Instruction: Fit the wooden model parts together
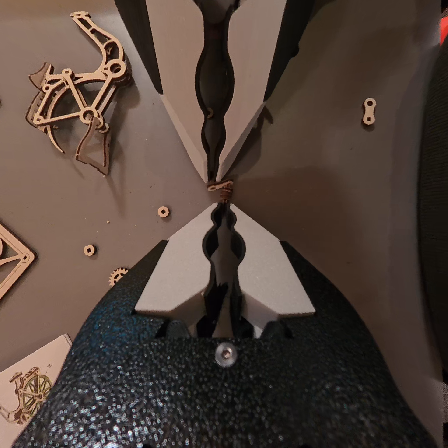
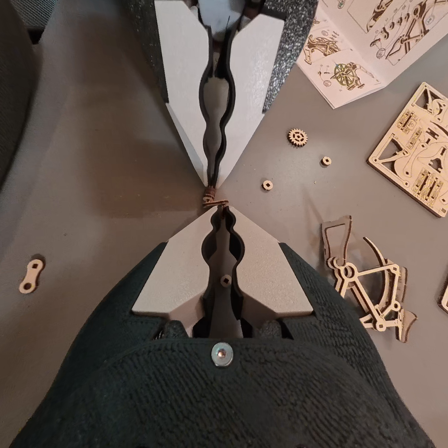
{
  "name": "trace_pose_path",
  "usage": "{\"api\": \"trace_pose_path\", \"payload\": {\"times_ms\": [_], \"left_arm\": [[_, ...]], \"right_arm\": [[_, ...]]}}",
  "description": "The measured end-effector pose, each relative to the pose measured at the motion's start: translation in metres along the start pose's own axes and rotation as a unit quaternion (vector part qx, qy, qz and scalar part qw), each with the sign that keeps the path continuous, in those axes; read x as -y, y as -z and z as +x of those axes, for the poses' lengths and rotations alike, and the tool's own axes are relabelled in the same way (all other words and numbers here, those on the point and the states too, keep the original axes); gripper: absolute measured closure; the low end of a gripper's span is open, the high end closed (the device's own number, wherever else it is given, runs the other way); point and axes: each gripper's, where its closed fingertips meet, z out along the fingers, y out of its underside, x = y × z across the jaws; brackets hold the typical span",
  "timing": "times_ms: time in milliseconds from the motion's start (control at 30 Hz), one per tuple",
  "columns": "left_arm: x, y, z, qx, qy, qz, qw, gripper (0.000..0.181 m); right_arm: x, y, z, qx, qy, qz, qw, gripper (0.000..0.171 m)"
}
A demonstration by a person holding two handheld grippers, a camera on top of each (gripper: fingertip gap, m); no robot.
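Grey tabletop [image 1: 315, 218] fills both views, bare and open on one side of the meeting grippers and scattered with wooden pieces on the other. At the centre the left gripper [image 1: 221, 203] and the right gripper [image 2: 218, 208] face each other tip to tip, each with its fingers closed; the left pinches a small stack of dark wooden discs [image 1: 225, 194], the right pinches a flat wooden link [image 2: 214, 203], and the two parts touch between the tips, just above the surface. In the left wrist view the partly built wooden frame [image 1: 80, 94] lies well apart to the left, with two square-holed washers [image 1: 163, 212] and a small gear [image 1: 117, 275] nearer, the gear partly hidden by the gripper body. A loose link [image 1: 369, 111] lies alone on the clear right side, near a dark rounded edge [image 1: 434, 169] that bounds the surface there. A cut-out part sheet [image 2: 412, 150] and a folded instruction leaflet [image 2: 351, 60] sit toward the far corner in the right wrist view, apart from the frame. Another washer [image 2: 226, 280] shows on the surface through the gap behind the right fingers. Room around the joined parts is free on every side
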Motion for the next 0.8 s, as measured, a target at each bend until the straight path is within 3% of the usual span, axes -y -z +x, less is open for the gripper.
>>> {"api": "trace_pose_path", "payload": {"times_ms": [267,400,800], "left_arm": [[0.000,0.000,0.000,0.008,0.000,-0.001,1.000,0.181],[0.000,0.000,0.000,-0.001,-0.004,0.004,1.000,0.181],[0.000,0.000,0.000,-0.015,0.000,0.013,1.000,0.181]], "right_arm": [[-0.002,0.002,0.001,-0.006,-0.014,0.000,1.000,0.169],[0.001,0.011,-0.004,0.027,0.001,0.032,0.999,0.143],[0.002,-0.001,-0.006,0.072,0.035,0.021,0.997,0.151]]}}
